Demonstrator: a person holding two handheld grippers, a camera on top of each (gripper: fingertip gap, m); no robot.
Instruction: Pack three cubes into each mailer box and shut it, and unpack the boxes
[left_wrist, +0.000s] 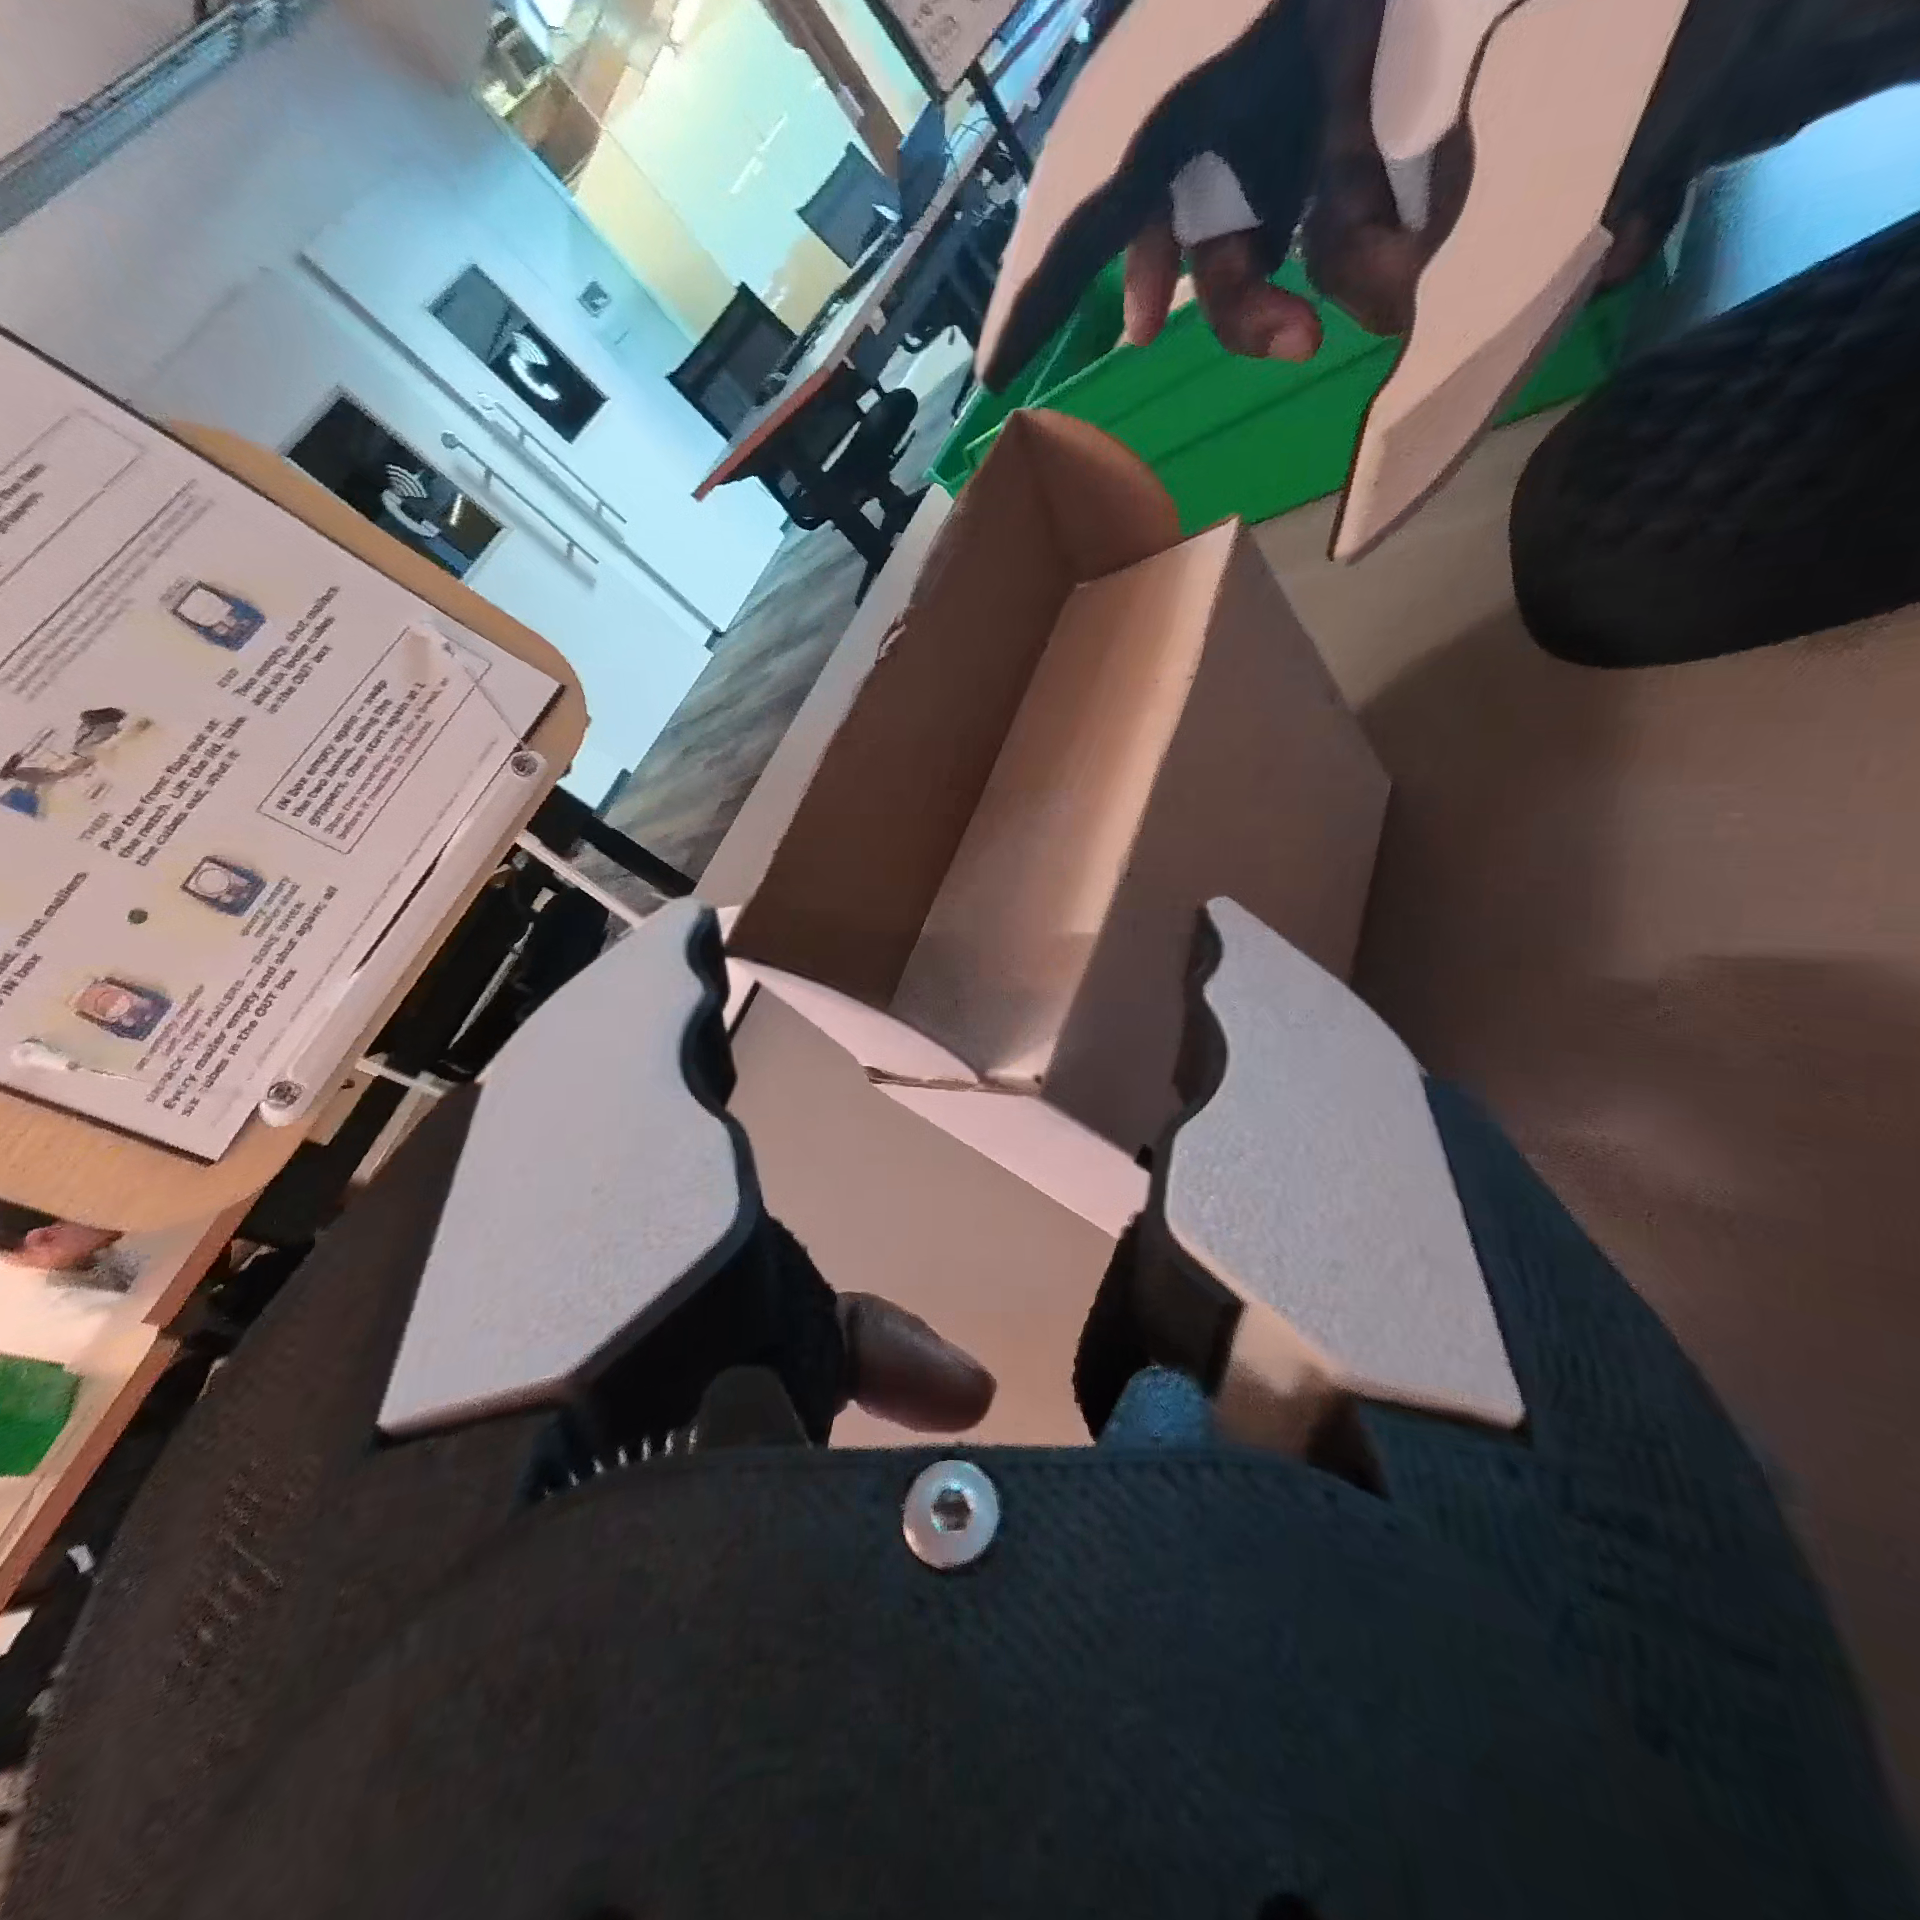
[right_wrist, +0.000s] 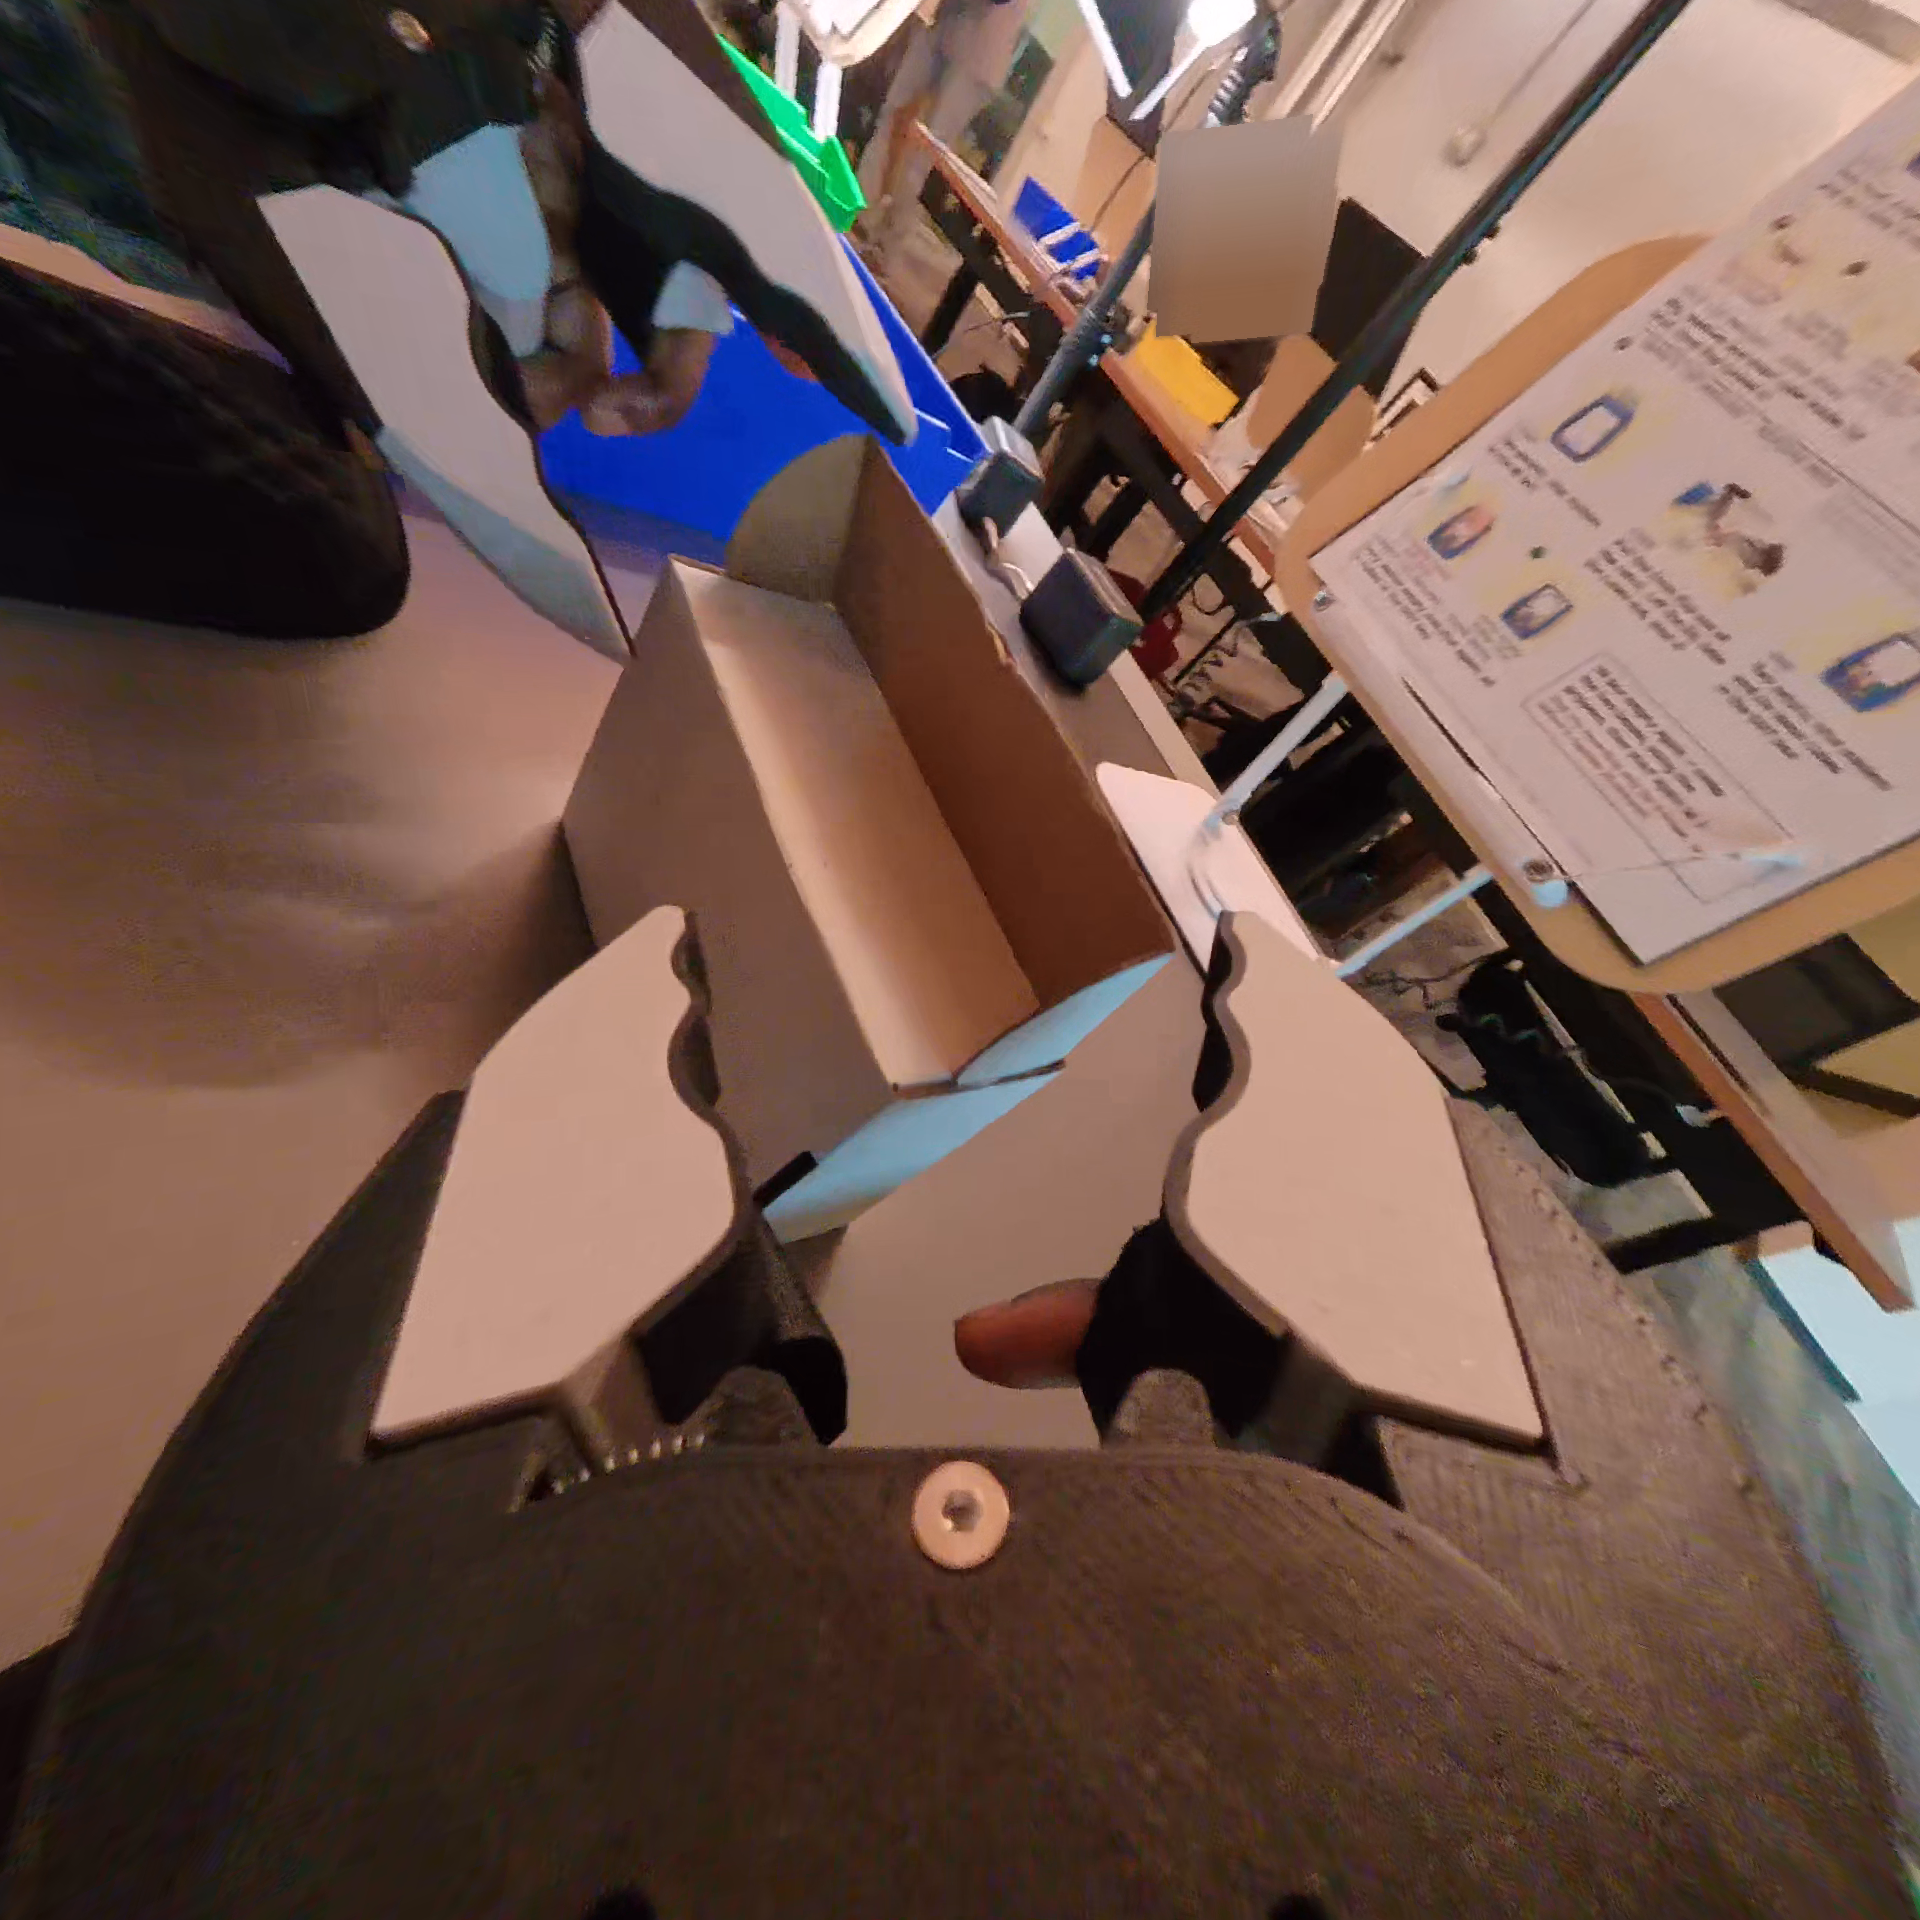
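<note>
An open cardboard mailer box (left_wrist: 1143, 790) lies on the table between my two grippers, which face each other across it. My left gripper (left_wrist: 961, 925) is open, its fingers on either side of the box's near end and its pale flap. My right gripper (left_wrist: 1174, 462) is open above the far end. In the right wrist view the same box (right_wrist: 810, 790) lies between the open fingers of my right gripper (right_wrist: 948, 925), with the left gripper (right_wrist: 758, 540) open beyond it. One tall brown side flap (right_wrist: 987, 748) stands up. No cube shows in either view.
A green bin (left_wrist: 1247, 416) stands behind the box in the left wrist view, a blue bin (right_wrist: 727, 447) in the right wrist view. A tilted instruction board (left_wrist: 260, 779) (right_wrist: 1662, 623) stands off the table edge. Two dark clamps (right_wrist: 1075, 623) sit at that edge. The tan tabletop (right_wrist: 260, 831) stretches alongside.
</note>
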